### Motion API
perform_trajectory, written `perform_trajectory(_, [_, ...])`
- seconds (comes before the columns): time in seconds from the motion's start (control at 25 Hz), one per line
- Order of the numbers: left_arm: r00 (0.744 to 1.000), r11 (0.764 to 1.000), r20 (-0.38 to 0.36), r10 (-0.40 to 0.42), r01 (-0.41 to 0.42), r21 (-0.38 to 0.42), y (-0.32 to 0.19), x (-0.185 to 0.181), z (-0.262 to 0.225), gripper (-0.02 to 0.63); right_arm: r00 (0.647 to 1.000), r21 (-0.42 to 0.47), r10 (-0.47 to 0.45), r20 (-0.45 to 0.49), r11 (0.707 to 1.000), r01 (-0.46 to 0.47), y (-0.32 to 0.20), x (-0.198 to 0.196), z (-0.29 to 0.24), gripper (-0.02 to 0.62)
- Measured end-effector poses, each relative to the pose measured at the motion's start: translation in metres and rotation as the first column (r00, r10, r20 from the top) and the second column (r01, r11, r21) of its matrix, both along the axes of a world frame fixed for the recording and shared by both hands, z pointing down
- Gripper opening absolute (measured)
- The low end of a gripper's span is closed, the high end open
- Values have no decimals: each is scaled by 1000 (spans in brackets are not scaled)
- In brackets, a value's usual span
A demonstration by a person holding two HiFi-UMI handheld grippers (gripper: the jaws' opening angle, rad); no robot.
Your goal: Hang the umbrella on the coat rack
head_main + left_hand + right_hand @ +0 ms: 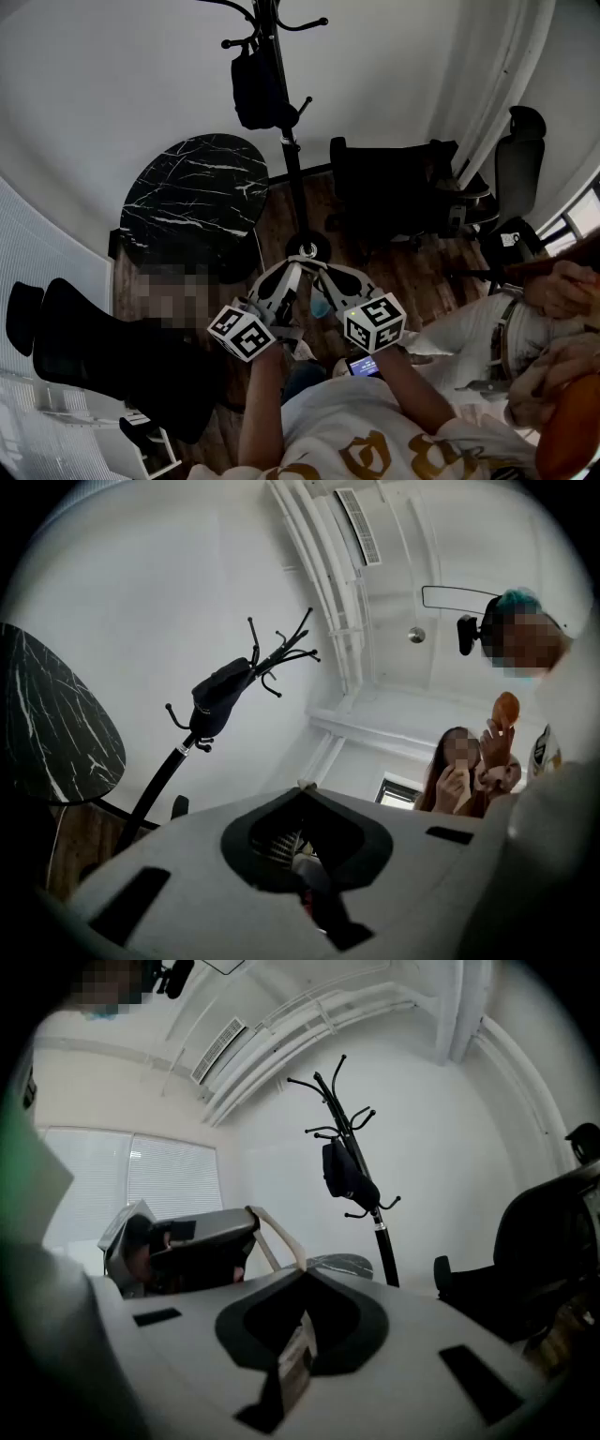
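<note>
Far left: round black marble table with white veins (pixel 192 202) | near centre: my left gripper (pixel 300 787) clenched, empty | far centre: tall black metal coat rack (pixel 292 169), black pouch-like bundle (pixel 255 89) hanging on it, I cannot tell if it is the umbrella | just beside the left: my right gripper (pixel 302 1269) clenched, empty

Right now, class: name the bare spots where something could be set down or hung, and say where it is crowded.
The black marble table looks bare, bordered by the white wall and the coat rack pole. The rack's top hooks look free; a black bag crowds its left side lower down.
</note>
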State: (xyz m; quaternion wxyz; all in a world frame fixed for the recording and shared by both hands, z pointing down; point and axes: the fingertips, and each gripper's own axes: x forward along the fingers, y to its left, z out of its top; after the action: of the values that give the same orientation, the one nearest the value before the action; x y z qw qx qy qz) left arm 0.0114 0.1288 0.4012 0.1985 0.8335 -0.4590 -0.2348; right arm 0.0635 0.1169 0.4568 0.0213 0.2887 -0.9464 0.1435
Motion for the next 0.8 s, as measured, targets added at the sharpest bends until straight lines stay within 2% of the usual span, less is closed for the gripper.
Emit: perform_trajectory(0.8, [1000, 1000, 12, -7, 7, 8, -23, 9, -12, 20, 999, 11, -20, 38, 1000, 20, -23, 4, -10, 12])
